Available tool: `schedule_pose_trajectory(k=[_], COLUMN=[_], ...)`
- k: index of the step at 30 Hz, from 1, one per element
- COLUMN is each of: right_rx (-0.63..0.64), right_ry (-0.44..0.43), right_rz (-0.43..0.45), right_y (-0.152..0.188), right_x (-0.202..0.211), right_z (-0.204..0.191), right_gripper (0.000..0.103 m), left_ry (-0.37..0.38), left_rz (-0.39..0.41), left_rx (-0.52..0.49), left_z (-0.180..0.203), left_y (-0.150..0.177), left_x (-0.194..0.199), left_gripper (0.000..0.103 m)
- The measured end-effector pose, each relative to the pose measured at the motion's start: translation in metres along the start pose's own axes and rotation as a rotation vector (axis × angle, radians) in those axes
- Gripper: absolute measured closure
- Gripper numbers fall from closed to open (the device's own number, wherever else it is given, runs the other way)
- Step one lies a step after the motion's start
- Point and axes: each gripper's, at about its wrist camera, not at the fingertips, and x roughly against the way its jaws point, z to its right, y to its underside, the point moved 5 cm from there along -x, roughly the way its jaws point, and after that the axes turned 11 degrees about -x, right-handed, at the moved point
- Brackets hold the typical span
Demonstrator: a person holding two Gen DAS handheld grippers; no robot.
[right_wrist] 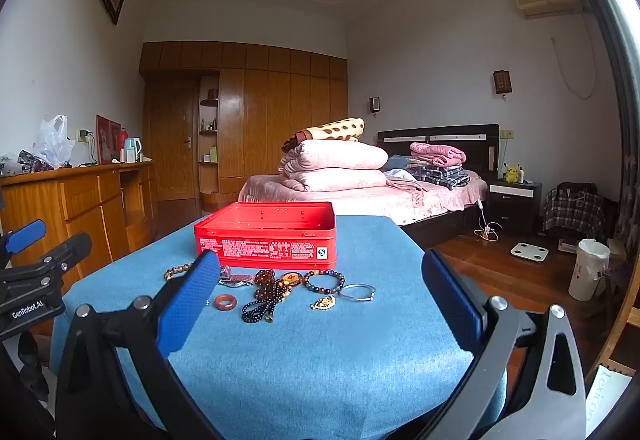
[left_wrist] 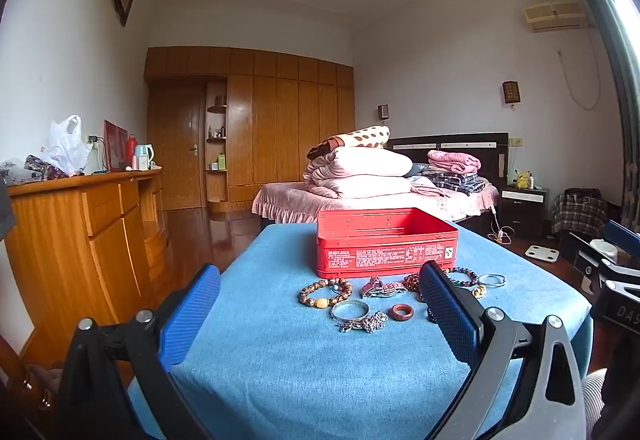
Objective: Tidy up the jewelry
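Note:
An open red tin box (left_wrist: pixel 386 240) (right_wrist: pixel 266 236) stands empty on a blue cloth-covered table (left_wrist: pixel 280 352) (right_wrist: pixel 320 360). Jewelry lies in front of it: a brown bead bracelet (left_wrist: pixel 325 292), a silver bangle (left_wrist: pixel 349 310), a red-brown ring (left_wrist: pixel 401 312) (right_wrist: pixel 225 301), a dark bead bracelet (right_wrist: pixel 324 280), a dark bead necklace (right_wrist: pixel 260 306), a gold pendant (right_wrist: pixel 323 302) and a thin silver bangle (right_wrist: pixel 357 292). My left gripper (left_wrist: pixel 320 282) and right gripper (right_wrist: pixel 320 272) hover open, short of the jewelry, nothing between their blue fingers.
A wooden dresser (left_wrist: pixel 80 224) stands at the left with a bag and bottles on top. Behind the table is a bed (left_wrist: pixel 380 196) with folded bedding. In the right wrist view, a white bin (right_wrist: pixel 588 268) and a scale (right_wrist: pixel 529 251) sit on the wooden floor.

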Motion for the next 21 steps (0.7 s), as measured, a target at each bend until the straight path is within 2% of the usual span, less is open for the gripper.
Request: schedule_pose_trajectory(k=[21], right_rx=[-0.005], right_ry=[0.001], right_rz=[-0.004], right_y=[0.0004], right_x=[-0.0004], right_z=[0.0004], right_gripper=[0.005], left_ry=[0.001], left_rz=[-0.007], left_rx=[0.001], left_z=[-0.0001], left_y=[0.0003], left_x=[-0.0003], left_gripper=[0.006])
